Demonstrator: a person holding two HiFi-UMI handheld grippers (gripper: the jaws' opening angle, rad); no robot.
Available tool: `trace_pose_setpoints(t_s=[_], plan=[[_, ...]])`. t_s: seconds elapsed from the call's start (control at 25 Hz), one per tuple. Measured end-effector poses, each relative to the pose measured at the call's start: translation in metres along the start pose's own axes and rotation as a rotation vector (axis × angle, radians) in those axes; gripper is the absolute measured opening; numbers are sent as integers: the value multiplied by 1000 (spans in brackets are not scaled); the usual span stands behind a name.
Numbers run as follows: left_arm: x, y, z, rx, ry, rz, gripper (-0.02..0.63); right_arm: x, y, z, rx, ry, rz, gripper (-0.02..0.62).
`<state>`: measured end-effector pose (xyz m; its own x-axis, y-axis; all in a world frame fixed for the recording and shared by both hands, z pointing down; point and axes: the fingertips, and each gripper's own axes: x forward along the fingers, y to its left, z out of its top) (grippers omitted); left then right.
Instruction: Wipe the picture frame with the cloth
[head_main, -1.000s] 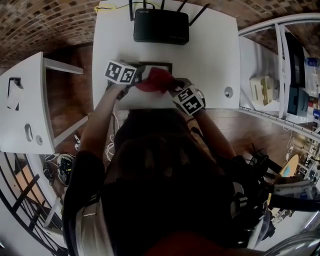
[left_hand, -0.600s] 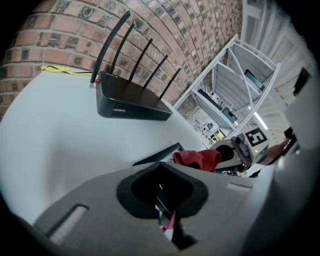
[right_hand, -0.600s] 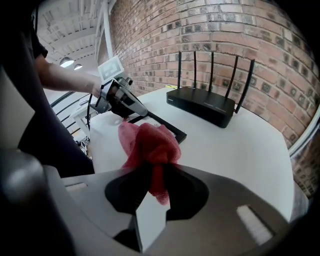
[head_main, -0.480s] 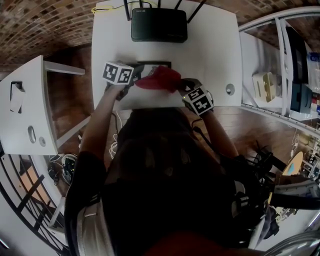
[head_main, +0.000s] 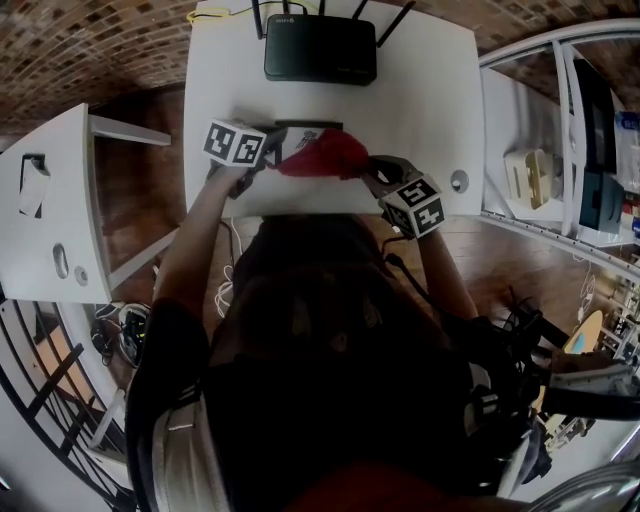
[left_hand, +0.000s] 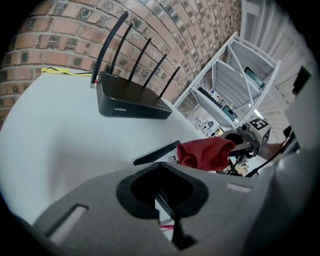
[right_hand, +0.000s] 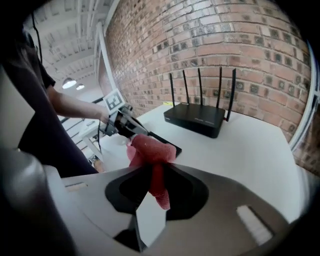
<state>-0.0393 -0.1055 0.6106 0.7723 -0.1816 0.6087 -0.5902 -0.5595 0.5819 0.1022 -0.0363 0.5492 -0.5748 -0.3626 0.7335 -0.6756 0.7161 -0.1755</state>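
- Red cloth (head_main: 322, 155) hangs bunched from the right claw (right_hand: 156, 190), whose jaws are pinched narrow on one strand of it. The bulk sits over the right end of the picture frame (left_hand: 154, 153), upper middle of the head view (contact with the frame cannot be confirmed).
- Left claw (left_hand: 165, 205) is closed tight on the frame's thin left edge.
- Risk one: the cloth is gripped by a single strand. A firm stroke could drag it out of the jaws and leave bare claw against the frame.
- Risk two: the frame is held at one end only, by a sliver of edge. Pressure at the far end could twist it loose.
- Risk three, judged low: a long forward stroke could shove the frame toward the router (head_main: 320, 50), which stands well apart behind it.
- Surface: the tabletop (head_main: 420, 110) is white and smooth, so the frame would likely slide on it. A yellow cable (left_hand: 65, 71) lies at its back edge.
- Room: brick wall (right_hand: 235, 40) behind, wooden floor (head_main: 130, 200), white shelving (head_main: 560, 150) at the right edge.
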Motion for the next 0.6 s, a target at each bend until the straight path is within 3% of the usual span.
trace_pose_setpoints(t_s=[0.12, 0.24, 0.44, 0.6], plan=[[-2, 1, -1, -25, -24, -5, 2, -11, 32, 30, -12, -134, 169, 80], [-4, 2, -1, -8, -26, 11, 2, -20, 57, 53, -62, -205, 268, 80], [-22, 10, 8, -81, -123, 28, 2, -31, 70, 82, -121, -256, 294, 80], [-29, 7, 15, -95, -166, -13, 2, -34, 67, 107, -169, -279, 245, 80]])
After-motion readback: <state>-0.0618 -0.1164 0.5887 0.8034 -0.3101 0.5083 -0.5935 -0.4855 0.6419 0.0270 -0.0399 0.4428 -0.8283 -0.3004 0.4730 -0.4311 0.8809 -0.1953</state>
